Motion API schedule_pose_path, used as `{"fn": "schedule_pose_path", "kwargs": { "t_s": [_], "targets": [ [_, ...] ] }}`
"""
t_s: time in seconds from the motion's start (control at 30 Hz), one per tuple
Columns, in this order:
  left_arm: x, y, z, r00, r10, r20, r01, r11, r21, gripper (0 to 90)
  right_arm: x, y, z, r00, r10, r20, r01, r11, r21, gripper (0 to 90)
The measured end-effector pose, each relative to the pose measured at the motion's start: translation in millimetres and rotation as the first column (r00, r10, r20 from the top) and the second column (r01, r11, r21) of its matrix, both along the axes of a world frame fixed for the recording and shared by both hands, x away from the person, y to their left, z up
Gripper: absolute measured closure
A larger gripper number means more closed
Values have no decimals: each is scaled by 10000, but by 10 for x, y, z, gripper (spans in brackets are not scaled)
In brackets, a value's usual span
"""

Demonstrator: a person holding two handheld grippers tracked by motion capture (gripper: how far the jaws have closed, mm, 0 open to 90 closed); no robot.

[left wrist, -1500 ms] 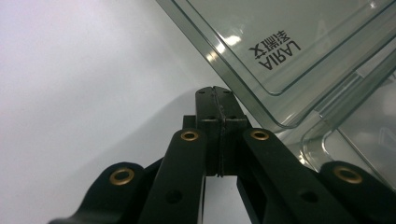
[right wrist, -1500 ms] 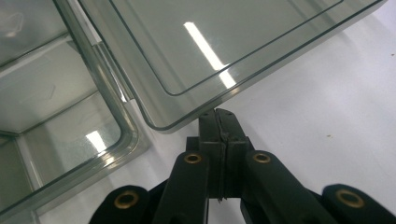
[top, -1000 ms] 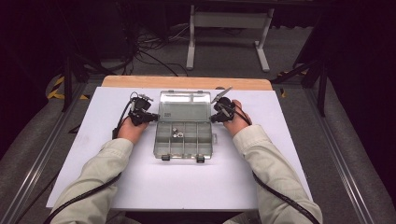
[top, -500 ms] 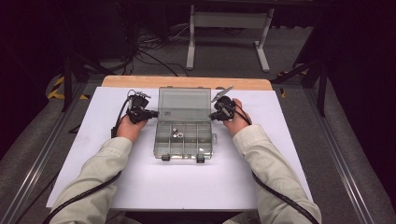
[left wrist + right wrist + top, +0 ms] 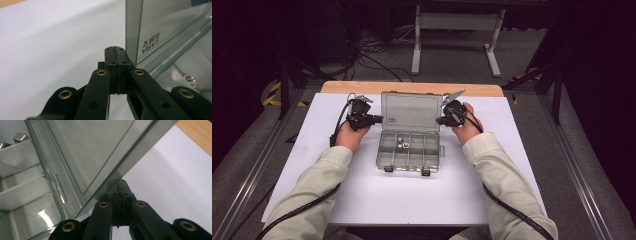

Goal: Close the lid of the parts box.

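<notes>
Scene: a person sits at a white table [image 5: 362, 200] with a two-jaw gripper in each hand; a clear plastic compartment box [image 5: 409, 150] lies at the centre, its lid [image 5: 412, 112] standing raised at the far side.
Left gripper [image 5: 374, 119]: at about 9 o'clock from the lid, jaws pressed fully together with nothing between them. In the left gripper view the closed tips [image 5: 115, 51] sit just beside the lid's left edge [image 5: 131, 32]; whether they touch it I cannot tell.
Box: its long axis runs side to side across the table. The tray lies toward 6 o'clock from the lid, nearer the person. Two small metal parts [image 5: 402, 142] rest in the back row of compartments, one seen in the left gripper view as a silver nut [image 5: 190, 80].
Right gripper [image 5: 439, 120]: at about 3 o'clock from the lid, jaws also closed and empty. In the right gripper view the tips [image 5: 121, 185] tuck under the lid's slanted right edge [image 5: 130, 160].
Key relation: the lid stands between the two grippers, each equally near, one at either end of its long axis; any tilt would likely be shared by both hands.
</notes>
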State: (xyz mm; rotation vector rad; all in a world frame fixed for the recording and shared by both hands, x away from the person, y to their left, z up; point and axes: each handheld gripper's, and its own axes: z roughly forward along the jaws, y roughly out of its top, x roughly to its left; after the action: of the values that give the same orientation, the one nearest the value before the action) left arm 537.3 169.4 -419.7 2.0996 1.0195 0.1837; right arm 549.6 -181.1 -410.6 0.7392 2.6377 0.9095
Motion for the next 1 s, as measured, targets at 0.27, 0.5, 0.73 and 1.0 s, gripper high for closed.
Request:
{"fn": "schedule_pose_path", "kwargs": {
  "t_s": [0.27, 0.5, 0.73, 1.0],
  "targets": [
    [-86, 23, 94, 9993, -229, 290, 234, 9996, -163, 899, -97, -33, 79, 9996, 197, 190, -204, 9992, 344, 900],
    [-182, 55, 125, 9985, -386, 395, 401, 9985, -373, 899, -209, -43, 139, 9989, 313, 348, -330, 9982, 496, 900],
    [-274, 73, 192, 9977, -545, 406, 560, 9977, -377, 898, -354, -16, 253, 9965, 597, 591, -631, 9964, 573, 900],
    [-409, 99, 290, 9958, -767, 501, 785, 9963, -351, 898, -492, 15, 347, 9937, 847, 737, -878, 9953, 403, 900]
  ]
}}
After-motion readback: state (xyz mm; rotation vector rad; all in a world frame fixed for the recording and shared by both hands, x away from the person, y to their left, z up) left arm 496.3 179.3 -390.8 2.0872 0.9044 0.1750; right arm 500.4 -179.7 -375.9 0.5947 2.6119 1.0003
